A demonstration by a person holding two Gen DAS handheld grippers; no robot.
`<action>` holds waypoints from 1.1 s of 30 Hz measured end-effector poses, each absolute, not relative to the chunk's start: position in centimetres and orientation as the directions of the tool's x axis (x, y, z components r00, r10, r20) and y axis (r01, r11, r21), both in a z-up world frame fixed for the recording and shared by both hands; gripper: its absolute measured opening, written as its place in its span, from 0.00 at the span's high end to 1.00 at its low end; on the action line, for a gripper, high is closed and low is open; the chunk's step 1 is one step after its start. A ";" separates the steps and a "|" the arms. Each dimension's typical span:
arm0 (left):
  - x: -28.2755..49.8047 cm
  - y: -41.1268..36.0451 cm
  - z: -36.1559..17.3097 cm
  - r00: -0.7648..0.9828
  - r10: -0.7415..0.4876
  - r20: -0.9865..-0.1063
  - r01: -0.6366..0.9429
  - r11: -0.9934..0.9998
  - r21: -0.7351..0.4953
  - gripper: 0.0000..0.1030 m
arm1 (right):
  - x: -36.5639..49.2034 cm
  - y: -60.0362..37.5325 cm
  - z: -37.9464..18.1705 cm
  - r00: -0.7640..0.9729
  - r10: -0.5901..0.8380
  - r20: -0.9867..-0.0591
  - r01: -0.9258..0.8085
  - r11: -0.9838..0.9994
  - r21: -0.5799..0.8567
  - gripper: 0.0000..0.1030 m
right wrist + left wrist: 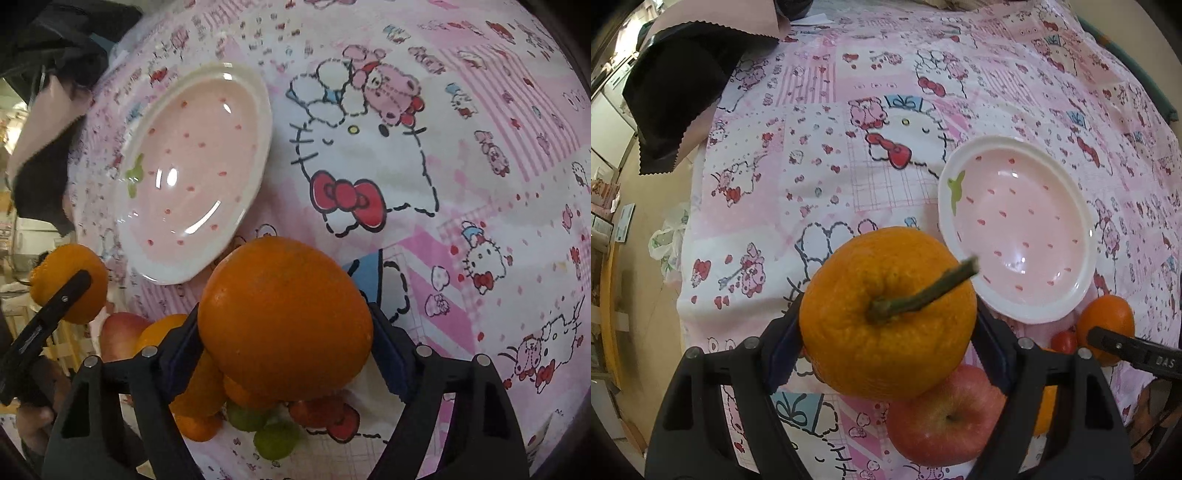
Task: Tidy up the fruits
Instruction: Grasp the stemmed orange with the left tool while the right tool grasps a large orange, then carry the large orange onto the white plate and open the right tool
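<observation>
My left gripper [886,325] is shut on a stemmed orange [882,314] and holds it above the table, near the pink strawberry-pattern plate [1071,206]. My right gripper [284,339] is shut on a smooth orange [284,317], also lifted, just right of the same plate [255,110]. The right gripper with its orange [1104,321] shows at the right edge of the left wrist view. The left gripper's orange [70,280] shows at the left of the right wrist view. The plate holds nothing.
A red apple [945,417] lies under the left gripper, with a small red tomato [1065,341] beside it. Below the right gripper lie small oranges [199,402], green fruits [275,439] and a red fruit [317,410]. A Hello Kitty cloth [886,110] covers the table; its left edge drops to the floor.
</observation>
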State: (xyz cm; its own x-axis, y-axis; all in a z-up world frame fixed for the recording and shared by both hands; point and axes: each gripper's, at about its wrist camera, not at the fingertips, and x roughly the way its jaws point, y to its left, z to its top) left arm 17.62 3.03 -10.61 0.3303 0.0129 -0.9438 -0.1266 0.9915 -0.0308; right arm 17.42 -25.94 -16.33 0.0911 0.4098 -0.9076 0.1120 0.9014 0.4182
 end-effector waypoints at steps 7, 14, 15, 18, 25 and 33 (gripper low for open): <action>17.6 2.8 -8.9 0.382 0.006 -0.924 -0.109 0.993 -0.039 0.24 | 17.6 -27.4 -12.6 0.218 0.473 -0.853 0.119 0.855 0.505 0.19; 18.0 1.9 -7.7 0.421 -0.014 -0.907 -0.051 0.998 -0.039 0.24 | 19.6 -26.1 -11.4 0.238 0.511 -0.826 0.101 0.833 0.544 0.19; 18.1 1.8 -7.7 0.421 -0.018 -0.907 -0.049 0.998 -0.042 0.24 | 20.2 -25.4 -11.4 0.235 0.510 -0.827 0.089 0.836 0.541 0.19; 18.8 1.7 -8.1 0.409 -0.026 -0.912 -0.050 0.997 -0.051 0.24 | 21.7 -23.8 -11.3 0.228 0.510 -0.830 0.051 0.845 0.533 0.19; 20.5 1.9 -8.5 0.411 -0.032 -0.911 -0.042 0.998 -0.054 0.24 | 24.9 -20.7 -11.4 0.236 0.508 -0.829 -0.004 0.853 0.522 0.19; 20.8 2.7 -8.6 0.418 -0.014 -0.909 -0.064 0.997 -0.045 0.23 | 28.8 -18.4 -13.3 0.227 0.434 -0.872 -0.050 0.899 0.435 0.19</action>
State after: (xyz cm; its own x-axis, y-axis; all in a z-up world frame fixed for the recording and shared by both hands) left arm 20.80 2.70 -8.64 0.4176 -0.0138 -0.9085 -0.0642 0.9969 -0.0447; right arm 28.76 -18.40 -13.27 0.2267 0.4344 -0.8717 -0.0501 0.8990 0.4350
